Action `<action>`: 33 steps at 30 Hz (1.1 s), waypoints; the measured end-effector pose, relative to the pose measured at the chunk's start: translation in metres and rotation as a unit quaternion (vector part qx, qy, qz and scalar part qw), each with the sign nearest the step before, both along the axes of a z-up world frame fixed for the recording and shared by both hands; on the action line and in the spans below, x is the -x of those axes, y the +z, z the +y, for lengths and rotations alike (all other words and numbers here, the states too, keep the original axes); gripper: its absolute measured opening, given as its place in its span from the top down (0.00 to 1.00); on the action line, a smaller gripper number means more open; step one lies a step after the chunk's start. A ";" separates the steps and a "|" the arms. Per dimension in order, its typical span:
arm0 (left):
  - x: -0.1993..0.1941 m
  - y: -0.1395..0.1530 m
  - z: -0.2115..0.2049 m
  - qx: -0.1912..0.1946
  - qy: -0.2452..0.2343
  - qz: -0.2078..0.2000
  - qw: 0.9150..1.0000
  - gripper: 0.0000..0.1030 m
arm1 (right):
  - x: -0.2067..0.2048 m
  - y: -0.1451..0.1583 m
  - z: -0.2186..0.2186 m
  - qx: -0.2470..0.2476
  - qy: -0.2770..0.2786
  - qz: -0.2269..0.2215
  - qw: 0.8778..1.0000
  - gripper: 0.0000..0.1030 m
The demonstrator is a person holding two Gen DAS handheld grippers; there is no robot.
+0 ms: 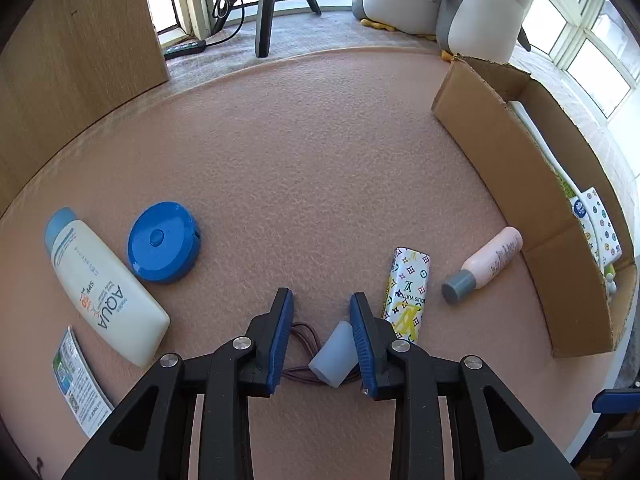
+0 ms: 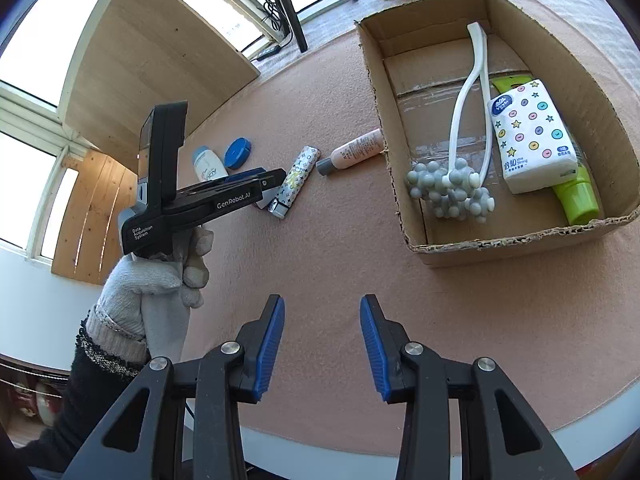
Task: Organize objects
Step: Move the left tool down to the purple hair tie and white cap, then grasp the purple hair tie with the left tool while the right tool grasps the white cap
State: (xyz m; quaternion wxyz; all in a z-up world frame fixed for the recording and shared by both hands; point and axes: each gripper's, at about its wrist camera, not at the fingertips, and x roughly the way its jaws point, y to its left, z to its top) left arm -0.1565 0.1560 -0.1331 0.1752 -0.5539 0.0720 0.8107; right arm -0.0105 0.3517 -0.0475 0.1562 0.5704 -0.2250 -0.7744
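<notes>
My left gripper (image 1: 321, 300) is open, low over the pink mat. Between its fingers lies a small pale blue cap-like piece (image 1: 335, 354) with a loop of brown cord (image 1: 306, 332), leaning on the right finger. A patterned lighter (image 1: 408, 292) lies just right of it, then a pink bottle with a grey cap (image 1: 486, 264). To the left are a blue round case (image 1: 164, 242) and a white AQUA sunscreen bottle (image 1: 102, 284). My right gripper (image 2: 322, 304) is open and empty over bare mat, in front of the cardboard box (image 2: 400, 152).
The box holds a white massage roller (image 2: 456, 168), a tissue pack (image 2: 532, 136) and a green tube (image 2: 578, 196). A printed leaflet (image 1: 78, 384) lies at the mat's left edge. A gloved hand (image 2: 160, 280) holds the left gripper. Plush penguins (image 1: 476, 4) and a tripod (image 1: 268, 4) stand behind.
</notes>
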 end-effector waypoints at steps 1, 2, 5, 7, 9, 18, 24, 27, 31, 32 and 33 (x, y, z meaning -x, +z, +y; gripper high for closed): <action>-0.008 0.000 -0.005 -0.005 0.003 0.001 1.000 0.69 | 0.000 0.001 -0.003 -0.001 0.003 0.002 1.000 0.65; -0.015 0.000 -0.009 -0.009 0.005 0.002 1.000 0.69 | 0.000 0.002 -0.006 -0.002 0.007 0.003 1.000 0.65; -0.036 0.001 -0.018 -0.013 0.006 0.004 1.000 0.69 | 0.007 0.002 -0.015 -0.005 0.016 0.003 1.000 0.65; -0.048 0.001 -0.024 -0.021 0.007 0.002 1.000 0.70 | 0.007 0.002 -0.020 -0.007 0.020 0.002 1.000 0.65; -0.059 0.002 -0.031 -0.035 0.013 -0.003 0.999 0.70 | 0.004 0.000 -0.024 -0.011 0.024 0.001 1.000 0.65; -0.103 0.023 -0.087 -0.164 0.073 -0.015 0.984 0.69 | 0.000 -0.004 -0.034 -0.026 0.032 -0.001 0.999 0.65; -0.110 0.030 -0.116 -0.123 0.088 0.003 0.989 0.69 | 0.006 -0.012 -0.047 -0.027 0.034 -0.006 0.999 0.61; -0.103 0.023 -0.118 -0.126 0.091 -0.005 0.988 0.69 | 0.009 -0.014 -0.057 -0.031 0.043 -0.007 0.999 0.60; -0.096 0.019 -0.105 -0.104 0.077 0.006 0.992 0.69 | 0.016 -0.016 -0.071 -0.044 0.053 0.001 0.998 0.60; -0.094 0.017 -0.101 -0.097 0.072 0.007 0.993 0.69 | 0.019 -0.017 -0.074 -0.050 0.053 0.001 0.997 0.60; -0.092 0.015 -0.097 -0.090 0.066 0.007 0.994 0.69 | 0.022 -0.017 -0.078 -0.054 0.055 0.002 0.997 0.60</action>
